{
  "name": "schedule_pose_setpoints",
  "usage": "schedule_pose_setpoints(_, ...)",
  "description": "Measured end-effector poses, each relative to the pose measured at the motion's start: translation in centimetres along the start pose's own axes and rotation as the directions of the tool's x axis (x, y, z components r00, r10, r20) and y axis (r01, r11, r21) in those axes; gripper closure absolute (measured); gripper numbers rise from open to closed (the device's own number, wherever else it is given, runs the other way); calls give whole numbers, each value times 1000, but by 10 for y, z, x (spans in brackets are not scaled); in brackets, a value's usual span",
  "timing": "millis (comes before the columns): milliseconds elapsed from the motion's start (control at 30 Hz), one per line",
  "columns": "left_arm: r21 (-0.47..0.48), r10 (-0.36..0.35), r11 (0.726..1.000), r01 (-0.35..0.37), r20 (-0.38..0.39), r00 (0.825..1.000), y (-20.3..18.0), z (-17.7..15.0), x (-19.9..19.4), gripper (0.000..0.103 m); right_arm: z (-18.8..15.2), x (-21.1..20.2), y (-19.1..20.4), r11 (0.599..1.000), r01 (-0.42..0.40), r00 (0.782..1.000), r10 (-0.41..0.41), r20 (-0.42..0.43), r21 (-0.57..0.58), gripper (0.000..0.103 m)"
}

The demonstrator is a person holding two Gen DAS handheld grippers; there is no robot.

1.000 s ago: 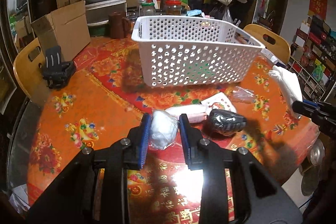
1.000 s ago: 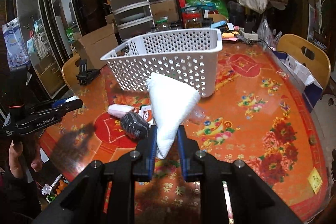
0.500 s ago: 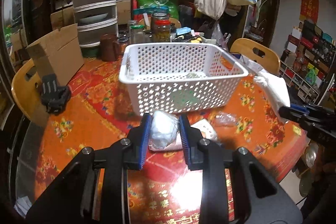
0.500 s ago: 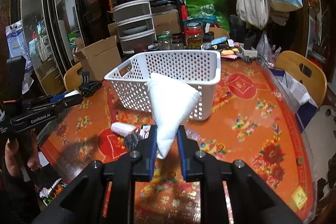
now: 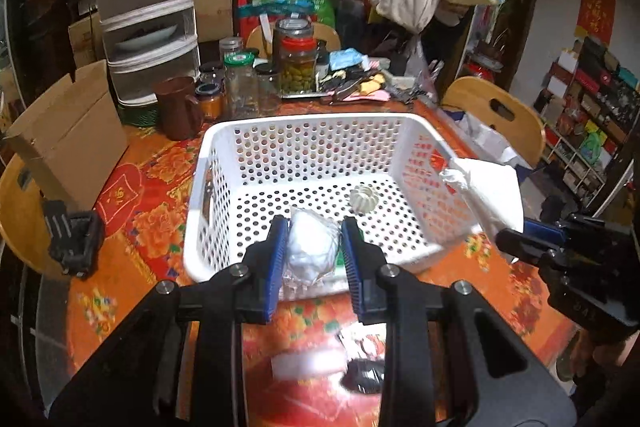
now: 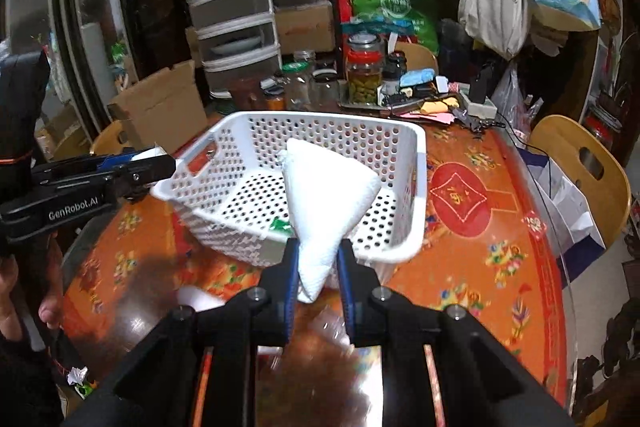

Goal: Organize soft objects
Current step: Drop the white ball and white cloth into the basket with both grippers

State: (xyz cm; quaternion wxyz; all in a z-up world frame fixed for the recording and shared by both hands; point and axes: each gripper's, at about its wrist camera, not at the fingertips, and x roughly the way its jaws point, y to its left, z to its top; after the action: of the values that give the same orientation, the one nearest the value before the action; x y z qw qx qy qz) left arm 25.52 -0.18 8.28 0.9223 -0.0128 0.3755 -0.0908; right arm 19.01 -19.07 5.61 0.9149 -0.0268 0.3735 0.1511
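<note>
My left gripper [image 5: 314,247] is shut on a white soft ball in clear wrap [image 5: 308,245], held over the near rim of the white perforated basket [image 5: 208,155]. A small white ridged object [image 5: 364,199] lies on the basket floor. My right gripper [image 6: 318,259] is shut on a folded white cloth [image 6: 328,195], held above the basket's near rim [image 6: 404,251]. The cloth [image 5: 486,197] and right gripper [image 5: 532,243] also show at the right of the left wrist view. The left gripper [image 6: 144,171] shows at the left of the right wrist view.
The round table has an orange floral cover [image 6: 480,227]. A dark soft object [image 5: 364,379] and a pale packet [image 5: 308,367] lie on it below my left gripper. Jars [image 5: 298,67], a brown mug [image 5: 180,107] and a cardboard box [image 5: 68,143] stand behind the basket. Wooden chairs [image 6: 580,163] ring the table.
Both grippers have risen and moved forward to the basket with their loads. The dark object and packet have dropped below the left gripper in view.
</note>
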Motion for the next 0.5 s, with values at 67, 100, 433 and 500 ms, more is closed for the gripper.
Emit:
schedule_pose_setpoints(67, -6, 7, 1000, -7, -26, 1000, 1, 11, 21, 78, 14, 19, -3, 1000, 12, 999, -12, -30, -2, 86)
schedule_pose_setpoints(100, -9, 16, 1000, -16, -38, 999, 3, 16, 31, 78, 21, 32, -3, 999, 29, 998, -29, -55, -13, 86)
schedule_pose_setpoints(433, -58, 61, 996, -73, -184, 981, 23, 31, 127, 78, 37, 112, -15, 998, 60, 979, -63, -193, -19, 86)
schedule_pose_setpoints(500, -68, 65, 994, -80, -197, 978, 25, 29, 136, 78, 38, 121, -14, 998, 59, 975, -63, -215, -27, 86)
